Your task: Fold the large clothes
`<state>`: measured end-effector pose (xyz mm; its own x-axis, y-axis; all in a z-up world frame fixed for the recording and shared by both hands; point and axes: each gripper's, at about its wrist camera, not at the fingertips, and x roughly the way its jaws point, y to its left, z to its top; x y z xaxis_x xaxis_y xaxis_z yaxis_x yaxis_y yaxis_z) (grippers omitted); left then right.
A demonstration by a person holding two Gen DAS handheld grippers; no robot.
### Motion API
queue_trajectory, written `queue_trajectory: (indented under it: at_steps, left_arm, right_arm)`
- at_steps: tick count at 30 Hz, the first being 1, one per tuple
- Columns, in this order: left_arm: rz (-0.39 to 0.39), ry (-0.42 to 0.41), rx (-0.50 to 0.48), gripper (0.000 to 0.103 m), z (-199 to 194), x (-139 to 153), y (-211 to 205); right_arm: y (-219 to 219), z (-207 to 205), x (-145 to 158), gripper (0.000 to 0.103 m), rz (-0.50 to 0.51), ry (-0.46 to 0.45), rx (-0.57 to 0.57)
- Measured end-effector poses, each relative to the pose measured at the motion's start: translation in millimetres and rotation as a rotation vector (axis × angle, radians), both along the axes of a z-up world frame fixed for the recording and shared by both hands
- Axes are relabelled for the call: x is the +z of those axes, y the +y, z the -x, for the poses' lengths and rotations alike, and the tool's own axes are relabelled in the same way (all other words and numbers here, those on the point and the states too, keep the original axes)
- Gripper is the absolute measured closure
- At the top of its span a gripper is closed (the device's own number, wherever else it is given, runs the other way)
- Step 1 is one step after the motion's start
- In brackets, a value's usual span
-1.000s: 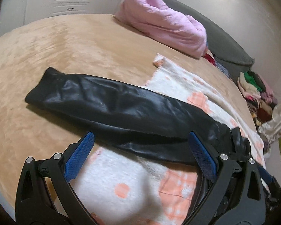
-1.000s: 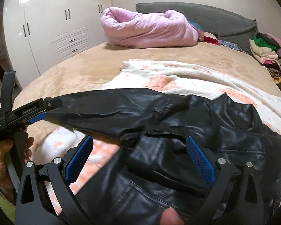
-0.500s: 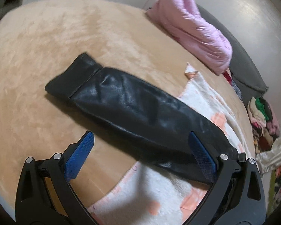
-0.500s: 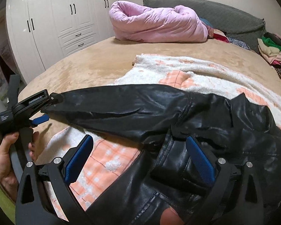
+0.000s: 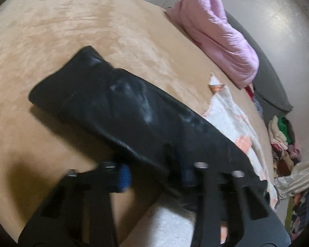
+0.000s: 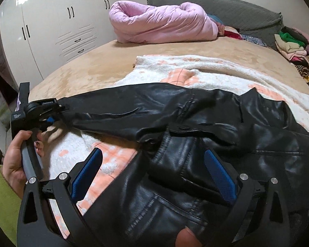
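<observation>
In the left wrist view the left gripper (image 5: 154,175) is blurred at the bottom of the frame; its jaws have just been closing, with the edge of the black leather jacket's (image 6: 195,144) sleeve (image 5: 117,107) between them, though whether the pads press it is hard to make out. The right gripper (image 6: 154,177) stands released over the jacket body, bottom centre. The jacket lies on a white-and-orange blanket (image 6: 195,70). Farther back sit a pink duvet (image 6: 160,24), upper centre, and 1 clothes pile (image 6: 292,43), upper right.
</observation>
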<state>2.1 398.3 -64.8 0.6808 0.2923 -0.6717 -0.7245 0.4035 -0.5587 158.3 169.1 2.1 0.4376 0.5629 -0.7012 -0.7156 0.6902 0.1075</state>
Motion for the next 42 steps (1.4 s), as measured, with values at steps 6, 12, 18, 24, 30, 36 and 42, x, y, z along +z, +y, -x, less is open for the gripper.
queue_trajectory:
  at_steps: [6,12,18,24,30,36,42]
  left_arm:
    - [-0.106,-0.114,-0.013,0.099,4.0,36.8,-13.5]
    - [-0.213,-0.220,-0.050,0.099,3.5,79.4,-35.5]
    - [-0.338,-0.321,-0.177,0.099,-9.1,125.0,-81.7]
    - [-0.406,-0.353,-0.306,0.101,-25.5,147.3,-127.9]
    - [-0.507,-0.369,-0.503,0.101,-49.8,158.9,-190.1]
    - [-0.619,-0.335,-0.834,0.100,-89.6,138.5,-283.1]
    - [-0.620,-0.215,-1.047,0.100,-119.6,90.7,-345.1]
  right_arm:
    - [-36.0,-0.6,2.6,0.004,-0.023,-0.005,-0.068]
    - [-77.4,-0.4,-3.3,0.004,-0.035,0.017,-0.150]
    - [-115.3,4.6,6.0,0.004,-0.046,-0.013,-0.221]
    - [-151.2,2.8,13.9,0.004,-0.058,-0.028,-0.291]
    - [-189.9,0.6,12.8,0.004,-0.058,-0.030,-0.373]
    - [-234.1,-3.5,12.0,0.004,-0.056,-0.035,-0.476]
    - [-276.6,-9.3,10.2,0.004,-0.074,-0.027,-0.579]
